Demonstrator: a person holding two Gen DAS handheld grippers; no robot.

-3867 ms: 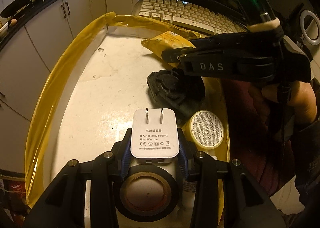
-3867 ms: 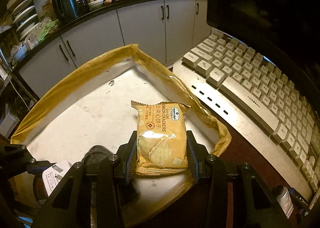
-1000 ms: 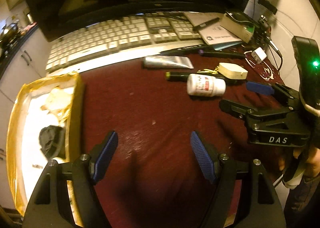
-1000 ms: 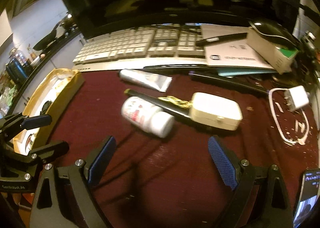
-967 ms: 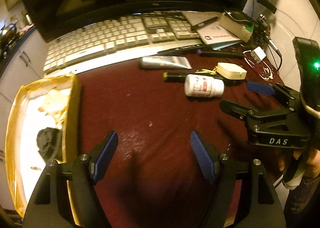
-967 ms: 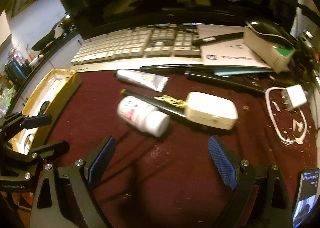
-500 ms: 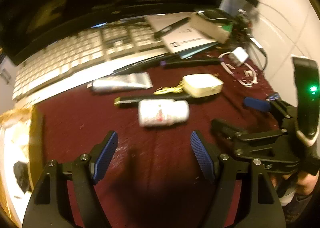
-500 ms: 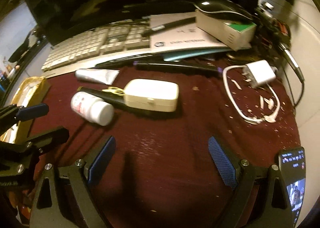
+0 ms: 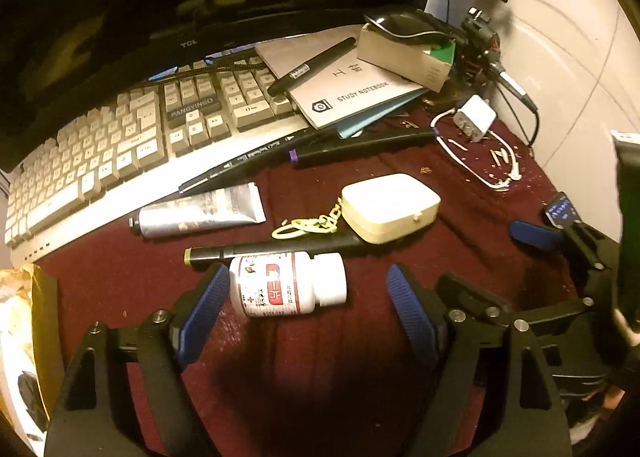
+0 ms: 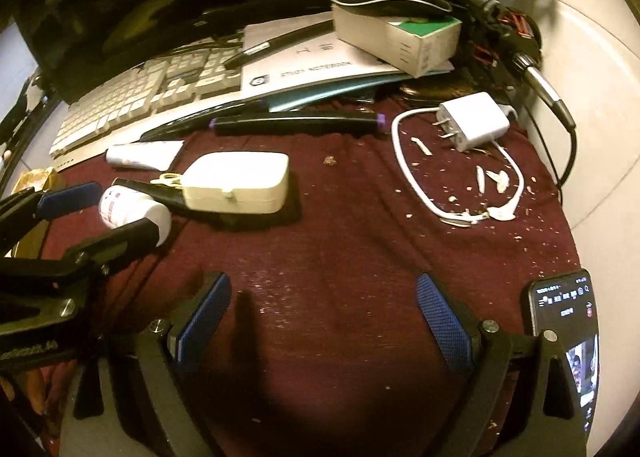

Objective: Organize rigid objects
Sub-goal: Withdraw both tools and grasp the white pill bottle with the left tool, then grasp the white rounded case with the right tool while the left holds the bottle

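Grippers, left (image 9: 308, 297) and right (image 10: 320, 311), gape empty; round pill bottle (image 9: 286, 283) could roll off from a glancing pinch.

Worktop (image 9: 320, 377) cloth maroon, matt, crumb-flecked. Pill bottle (image 9: 286, 284) glossy white plastic, paper label. Tube (image 9: 200, 209) behind bottle silvery, crinkled. Case (image 9: 390, 207) smooth cream plastic.

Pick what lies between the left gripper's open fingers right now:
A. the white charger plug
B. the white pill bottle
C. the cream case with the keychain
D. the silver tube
B: in the left wrist view the white pill bottle lies on its side between the open fingers of the left gripper, not yet clamped; the silver tube and cream case lie farther off.
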